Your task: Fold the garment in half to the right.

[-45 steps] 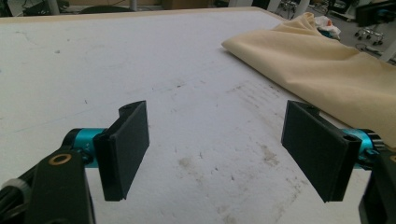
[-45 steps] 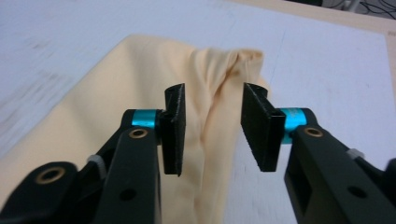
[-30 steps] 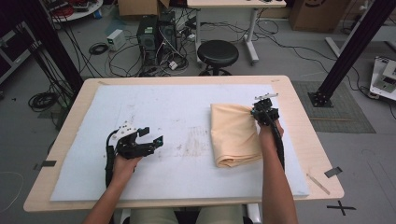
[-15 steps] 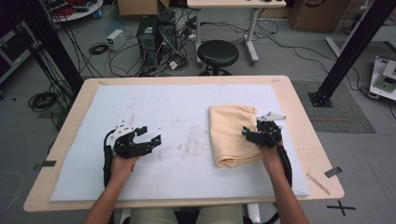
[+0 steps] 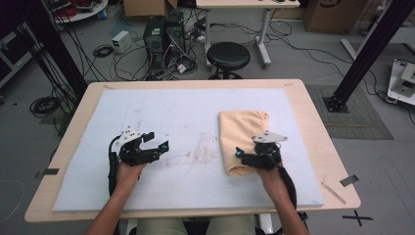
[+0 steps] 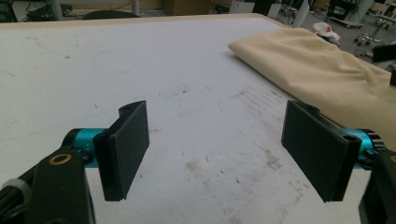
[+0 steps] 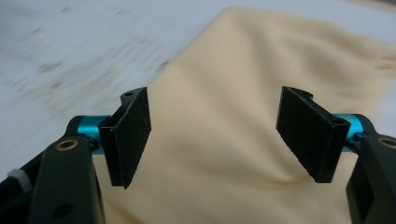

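A folded tan cloth (image 5: 242, 132) lies on the right half of the white mat (image 5: 186, 112). My right gripper (image 5: 243, 155) hovers over the cloth's near end, pointing left. Its jaws have just been opening and now stand open, with nothing pinched between them. In the right gripper view the cloth (image 7: 233, 84) spreads below the open right gripper (image 7: 215, 135). My left gripper (image 5: 157, 147) rests on the mat's left half, open and holding nothing. In the left gripper view the open left gripper (image 6: 217, 149) faces bare mat, and the cloth (image 6: 317, 70) lies off to the right.
The mat covers most of a wooden table (image 5: 313, 122). A black stool (image 5: 227, 56) stands beyond the far edge, with computer boxes (image 5: 164, 36) and cables on the floor. A faint smudge (image 5: 203, 147) marks the mat between the hands.
My right gripper came from the cloth's far right corner down to its near end, toward the person, and its jaws opened. The left hand kept still.
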### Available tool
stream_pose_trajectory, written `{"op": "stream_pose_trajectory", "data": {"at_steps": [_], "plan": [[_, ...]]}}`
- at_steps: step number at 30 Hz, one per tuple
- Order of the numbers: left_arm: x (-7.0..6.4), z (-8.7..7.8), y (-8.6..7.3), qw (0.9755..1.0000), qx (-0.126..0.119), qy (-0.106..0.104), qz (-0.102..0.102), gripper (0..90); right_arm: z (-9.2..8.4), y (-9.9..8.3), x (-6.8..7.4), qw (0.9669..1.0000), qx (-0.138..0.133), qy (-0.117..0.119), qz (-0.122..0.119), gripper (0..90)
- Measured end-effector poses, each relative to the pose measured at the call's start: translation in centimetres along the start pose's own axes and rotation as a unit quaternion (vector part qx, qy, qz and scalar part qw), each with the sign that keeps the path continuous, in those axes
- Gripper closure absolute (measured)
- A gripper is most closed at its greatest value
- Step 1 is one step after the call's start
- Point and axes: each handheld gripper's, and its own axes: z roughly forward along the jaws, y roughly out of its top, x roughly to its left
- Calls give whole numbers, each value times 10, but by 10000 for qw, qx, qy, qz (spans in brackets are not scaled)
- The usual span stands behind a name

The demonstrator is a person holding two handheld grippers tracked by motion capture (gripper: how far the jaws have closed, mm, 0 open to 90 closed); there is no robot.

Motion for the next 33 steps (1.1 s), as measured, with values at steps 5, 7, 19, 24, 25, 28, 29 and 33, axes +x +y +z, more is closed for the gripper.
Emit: {"op": "stream_pose_trajectory", "data": {"at_steps": [5,7,19,24,25,28,29,33], "plan": [[1,-2,2,10000,-37,8,-10,234,25,-13,15,9973,733,-3,92,275],[2,-2,2,10000,-43,24,-23,234,19,-13,11,9973,676,148,242,274],[4,-6,5,9995,-279,-92,-78,229,-34,-7,-36,9971,-662,-382,59,210],[4,-7,5,9994,-336,-77,-18,228,-37,-14,-46,9961,-770,-418,84,210],[4,-8,5,9994,-335,-73,8,228,-38,-15,-47,9960,-776,-423,90,210],[2,-10,5,9993,-364,-92,78,228,-39,-15,-48,9956,-810,-454,127,210],[2,-10,5,9992,-367,-107,81,228,-39,-15,-49,9955,-814,-463,131,210],[3,-14,6,9991,-403,-122,100,228,-42,-17,-49,9953,-828,-466,181,210]]}}
